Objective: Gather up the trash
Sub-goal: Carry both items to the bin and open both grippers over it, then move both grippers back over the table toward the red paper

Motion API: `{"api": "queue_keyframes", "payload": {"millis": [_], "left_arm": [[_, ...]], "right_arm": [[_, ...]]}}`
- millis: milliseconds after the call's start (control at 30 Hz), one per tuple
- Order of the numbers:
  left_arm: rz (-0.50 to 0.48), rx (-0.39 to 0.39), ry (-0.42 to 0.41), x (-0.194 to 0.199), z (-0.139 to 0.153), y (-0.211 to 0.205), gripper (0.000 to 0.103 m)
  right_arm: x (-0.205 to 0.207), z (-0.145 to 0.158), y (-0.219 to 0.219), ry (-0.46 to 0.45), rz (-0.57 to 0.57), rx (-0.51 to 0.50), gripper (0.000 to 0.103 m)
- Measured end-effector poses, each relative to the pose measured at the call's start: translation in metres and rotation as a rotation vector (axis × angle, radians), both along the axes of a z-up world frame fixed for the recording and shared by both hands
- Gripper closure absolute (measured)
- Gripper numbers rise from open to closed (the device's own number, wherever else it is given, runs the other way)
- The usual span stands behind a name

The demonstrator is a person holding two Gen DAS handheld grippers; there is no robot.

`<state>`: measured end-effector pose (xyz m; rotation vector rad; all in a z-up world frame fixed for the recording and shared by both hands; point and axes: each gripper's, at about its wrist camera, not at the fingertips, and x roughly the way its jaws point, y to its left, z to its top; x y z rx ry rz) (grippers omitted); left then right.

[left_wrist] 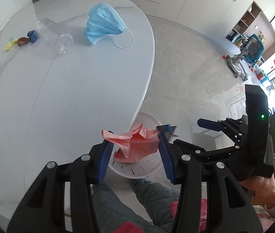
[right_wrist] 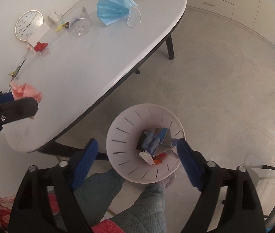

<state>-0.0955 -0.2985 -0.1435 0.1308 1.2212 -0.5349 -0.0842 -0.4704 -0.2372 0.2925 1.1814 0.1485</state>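
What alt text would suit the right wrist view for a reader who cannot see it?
The open right gripper hangs over a white slotted plastic bin on the floor, which holds a blue-and-silver foil wrapper and crumpled scraps. At left, the left gripper grips crumpled pink paper above the white oval table, where a blue face mask lies.

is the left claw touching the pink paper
Touching. The left wrist view shows the left claw with both blue pads pressed on the crumpled pink paper, held above the white bin.
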Motion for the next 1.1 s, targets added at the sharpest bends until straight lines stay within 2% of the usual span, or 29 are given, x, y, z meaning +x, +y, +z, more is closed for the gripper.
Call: {"api": "queue_keyframes", "payload": {"millis": [100,367,567,667,700,733,1000,1100], "left_arm": [[0.004,0.008,0.002,-0.008,-0.004,-0.008,0.057],[0.012,0.004,0.017,-0.018,-0.014,-0.023,0.057],[-0.014,0.015,0.035,-0.020,-0.025,-0.036,0.057],[-0.039,0.023,0.054,-0.021,-0.032,-0.044,0.046],[-0.036,0.029,0.056,-0.021,-0.034,-0.046,0.035],[-0.031,0.032,0.050,-0.021,-0.034,-0.047,0.029],[-0.026,0.034,0.044,-0.017,-0.027,-0.050,0.013],[-0.011,0.027,0.038,-0.017,-0.022,-0.048,0.013]], "right_arm": [[-0.004,0.008,-0.011,-0.013,-0.012,-0.006,0.002],[-0.012,0.031,-0.049,-0.033,-0.079,-0.077,0.002],[-0.015,0.038,-0.070,-0.046,-0.117,-0.081,0.002],[-0.017,0.038,-0.076,-0.044,-0.128,-0.076,0.002],[-0.018,0.038,-0.076,-0.044,-0.129,-0.074,0.002],[-0.018,0.037,-0.076,-0.044,-0.128,-0.075,0.002],[-0.019,0.038,-0.077,-0.046,-0.126,-0.079,0.002],[-0.018,0.041,-0.077,-0.056,-0.129,-0.079,0.002]]}}
